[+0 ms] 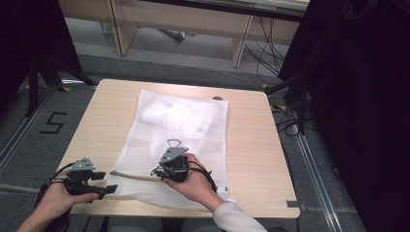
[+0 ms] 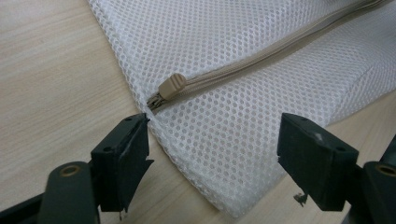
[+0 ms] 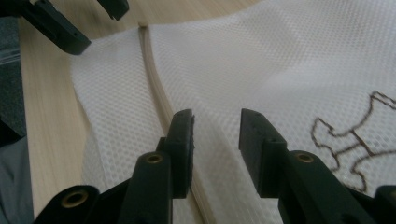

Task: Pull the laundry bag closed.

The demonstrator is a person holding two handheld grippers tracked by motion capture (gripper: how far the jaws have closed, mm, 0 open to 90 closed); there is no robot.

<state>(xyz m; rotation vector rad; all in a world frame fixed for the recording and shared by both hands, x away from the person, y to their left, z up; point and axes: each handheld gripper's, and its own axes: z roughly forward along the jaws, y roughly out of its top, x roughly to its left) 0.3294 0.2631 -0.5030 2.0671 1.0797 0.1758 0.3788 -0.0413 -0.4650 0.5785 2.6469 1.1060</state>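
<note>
A white mesh laundry bag [image 1: 183,130] lies flat on the wooden table [image 1: 251,145], with something white bundled inside its far half. A beige zipper [image 1: 133,175] runs along its near edge, and the zipper's pull [image 2: 172,86] sits at the left end. My left gripper [image 1: 104,182] stands open at the bag's near left corner, one jaw on each side of that corner [image 2: 212,149], just short of the pull. My right gripper [image 1: 155,172] hovers low over the mesh near the zipper [image 3: 156,91]. Its jaws [image 3: 217,126] are part-way apart with nothing pinched between them.
The left gripper's jaws [image 3: 100,25] show at the far end of the zipper in the right gripper view. A brown line figure [image 3: 355,135] marks the mesh. Bare table lies to the bag's left and right. Cables [image 1: 285,121] and dark curtains flank the table's right side.
</note>
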